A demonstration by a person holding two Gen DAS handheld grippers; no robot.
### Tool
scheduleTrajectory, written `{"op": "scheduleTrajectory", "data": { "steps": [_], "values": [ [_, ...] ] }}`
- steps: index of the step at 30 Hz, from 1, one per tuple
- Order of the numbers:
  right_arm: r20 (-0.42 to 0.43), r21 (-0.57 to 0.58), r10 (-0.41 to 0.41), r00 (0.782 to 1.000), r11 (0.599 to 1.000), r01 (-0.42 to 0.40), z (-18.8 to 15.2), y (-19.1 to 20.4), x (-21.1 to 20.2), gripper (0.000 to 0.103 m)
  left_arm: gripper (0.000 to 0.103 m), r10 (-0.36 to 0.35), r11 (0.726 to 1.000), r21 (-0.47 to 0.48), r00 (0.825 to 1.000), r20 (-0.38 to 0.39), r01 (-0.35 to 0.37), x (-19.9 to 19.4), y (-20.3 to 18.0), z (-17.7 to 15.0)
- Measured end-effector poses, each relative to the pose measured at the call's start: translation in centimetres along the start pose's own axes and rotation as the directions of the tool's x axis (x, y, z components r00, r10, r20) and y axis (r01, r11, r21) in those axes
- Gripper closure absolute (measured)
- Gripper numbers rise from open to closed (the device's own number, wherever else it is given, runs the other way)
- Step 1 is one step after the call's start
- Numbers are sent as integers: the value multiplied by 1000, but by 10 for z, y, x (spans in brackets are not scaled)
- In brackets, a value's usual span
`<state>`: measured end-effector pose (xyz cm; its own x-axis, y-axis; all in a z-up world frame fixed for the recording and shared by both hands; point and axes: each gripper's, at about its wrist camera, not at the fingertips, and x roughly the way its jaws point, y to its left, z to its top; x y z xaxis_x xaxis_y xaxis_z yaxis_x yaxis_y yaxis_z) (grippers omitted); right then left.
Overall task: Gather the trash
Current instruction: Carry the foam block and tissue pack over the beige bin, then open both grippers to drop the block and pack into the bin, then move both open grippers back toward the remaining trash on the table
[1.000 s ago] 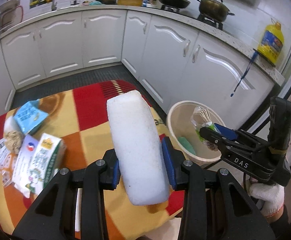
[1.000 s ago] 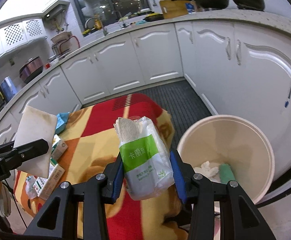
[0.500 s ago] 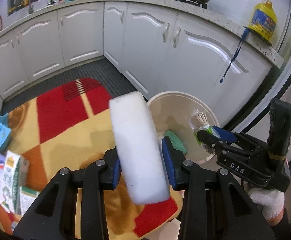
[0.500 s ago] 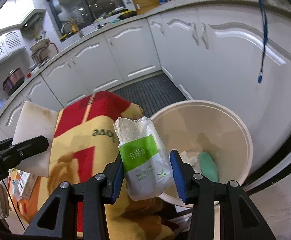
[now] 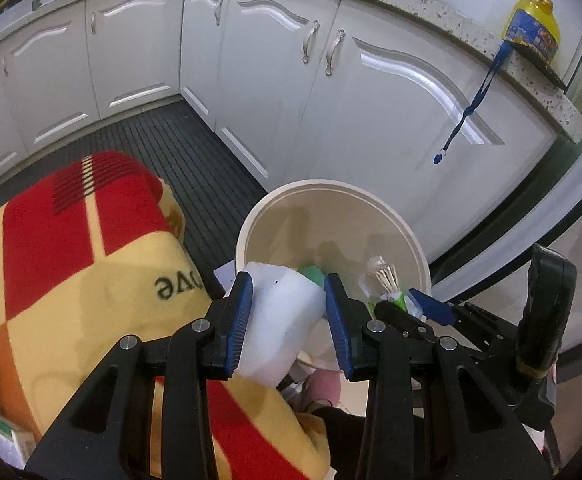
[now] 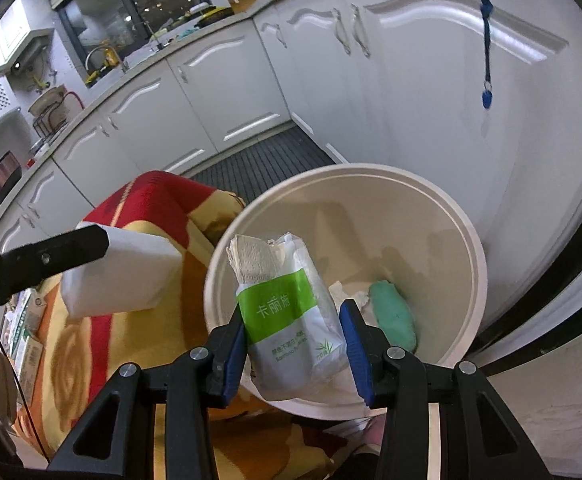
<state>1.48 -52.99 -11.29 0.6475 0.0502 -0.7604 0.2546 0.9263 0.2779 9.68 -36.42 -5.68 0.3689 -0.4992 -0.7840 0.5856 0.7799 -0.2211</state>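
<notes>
Gripping foam block [image 5: 281, 316] | tissue pack [image 6: 291, 316] | over bin [image 6: 467, 240]

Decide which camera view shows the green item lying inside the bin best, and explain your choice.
The right wrist view: the green item lies in plain sight on the bottom of the bin, beside white scraps. In the left wrist view only a green corner shows, since the white block held in the left gripper covers the rest.

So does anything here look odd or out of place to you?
Nothing looks spilled or broken. The only oddity: the tissue pack in the right gripper is torn open, paper poking out its top, above the bin. The left gripper holds a white foam block near the bin's rim.
</notes>
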Motion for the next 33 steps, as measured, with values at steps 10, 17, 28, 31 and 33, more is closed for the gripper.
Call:
{"op": "scheduleTrajectory", "data": {
  "steps": [10, 17, 28, 31, 33],
  "values": [
    [-13, 41, 5, 1000, 999, -5, -5, -15, 8, 56, 68, -45, 999, -15, 999, -12, 45, 21, -2, 12],
    [-40, 45, -13, 999, 999, 14, -4, -16, 16, 42, 57, -78, 996, -46, 996, -33, 77, 27, 2, 14],
    [-49, 61, 1, 999, 998, 2, -6, -14, 19, 36, 53, -83, 995, -49, 996, -7, 83, 8, 4, 14],
    [-47, 57, 3, 999, 998, -1, -5, -11, 18, 36, 53, -67, 997, -32, 998, 9, 67, -4, 3, 12],
    [-44, 51, 7, 999, 999, -4, -4, -6, 17, 36, 53, -52, 998, -23, 998, 20, 53, -11, 4, 9]
  ]
}}
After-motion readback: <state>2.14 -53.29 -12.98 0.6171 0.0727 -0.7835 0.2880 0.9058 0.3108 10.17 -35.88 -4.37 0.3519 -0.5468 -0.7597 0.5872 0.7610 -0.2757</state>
